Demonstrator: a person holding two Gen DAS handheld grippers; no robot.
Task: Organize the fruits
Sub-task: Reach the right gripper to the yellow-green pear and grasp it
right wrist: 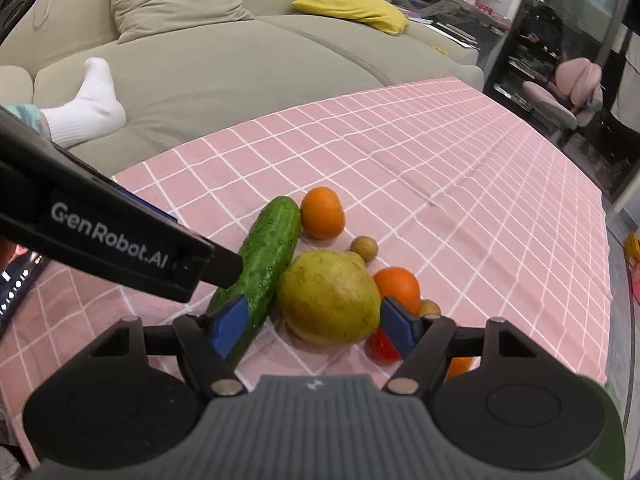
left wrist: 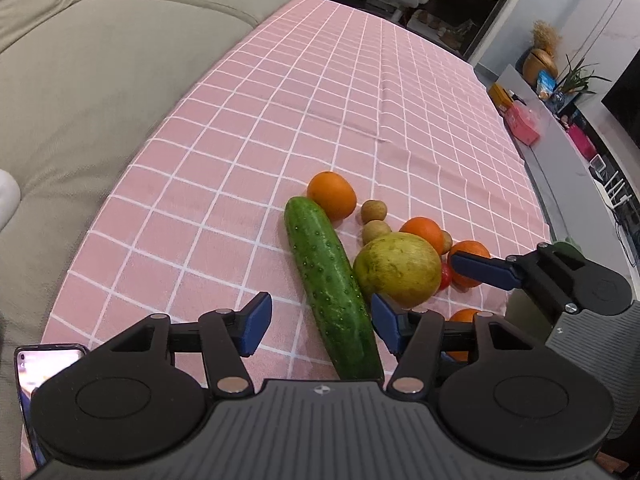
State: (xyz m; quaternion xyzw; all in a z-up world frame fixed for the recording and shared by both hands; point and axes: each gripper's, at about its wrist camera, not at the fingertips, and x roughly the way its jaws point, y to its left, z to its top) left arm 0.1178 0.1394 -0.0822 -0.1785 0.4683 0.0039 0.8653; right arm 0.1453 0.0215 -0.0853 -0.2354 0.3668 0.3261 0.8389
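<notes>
The left gripper [left wrist: 320, 326] stands with its jaws wide, and the cucumber [left wrist: 330, 280] runs straight up through the gap between them, its long axis lying along the line the gripper points; the pads are apart from its skin on both sides, so nothing is held. The right gripper [right wrist: 316, 326] also has its jaws spread, bracketing the big yellow-green fruit [right wrist: 328, 296], with bare cloth showing between each pad and the fruit in the right wrist view, so it grips nothing either. Taking the cucumber as the landmark: the yellow-green fruit lies against its right flank, an orange [left wrist: 331, 195] sits just beside its far tip, two small brown fruits [left wrist: 375, 222] lie to the right of that tip, and more oranges [left wrist: 425, 232] and a red fruit [right wrist: 382, 346] cluster beyond the yellow-green one, all on the pink checked tablecloth [left wrist: 360, 92]. The left hand is the nearer to the cucumber, already straddling its near half, so a squeeze across its narrow width looks like the fitting next move; the right finger [left wrist: 486, 270] hovers well to the cucumber's right, over the oranges.
</notes>
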